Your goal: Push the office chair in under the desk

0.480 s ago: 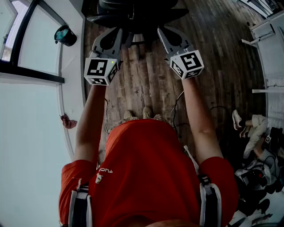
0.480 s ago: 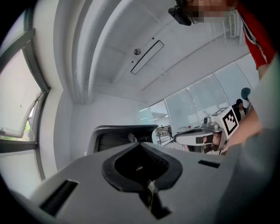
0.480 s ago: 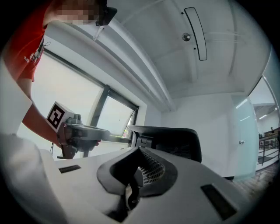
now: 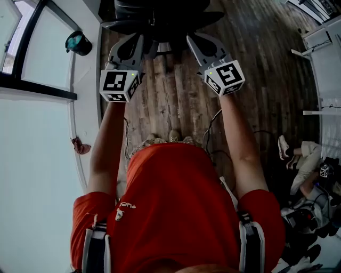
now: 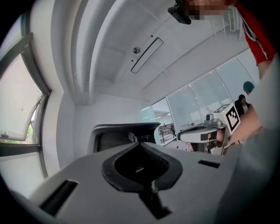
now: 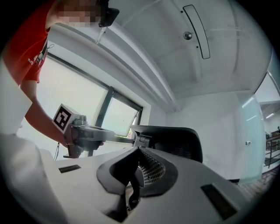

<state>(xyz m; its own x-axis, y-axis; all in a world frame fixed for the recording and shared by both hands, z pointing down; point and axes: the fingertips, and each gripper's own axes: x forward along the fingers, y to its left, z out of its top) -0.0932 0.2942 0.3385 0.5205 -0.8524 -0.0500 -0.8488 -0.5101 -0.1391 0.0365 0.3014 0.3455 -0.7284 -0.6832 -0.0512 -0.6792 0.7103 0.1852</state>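
I see the office chair (image 4: 160, 16) at the top of my head view, on the wooden floor (image 4: 176, 101). My left gripper (image 4: 137, 40) has its jaws closed together with nothing between them, and so does my right gripper (image 4: 193, 40). Both tips sit right at the chair's black backrest (image 6: 179, 140), though contact isn't clear

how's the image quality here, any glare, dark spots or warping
Head view: fisheye bends the window frame and floorboards, and the office chair at the top is nearly black. Left gripper view: a dark round vignette, and the left tool looks soft up close. Right gripper view: the window is washed out white.
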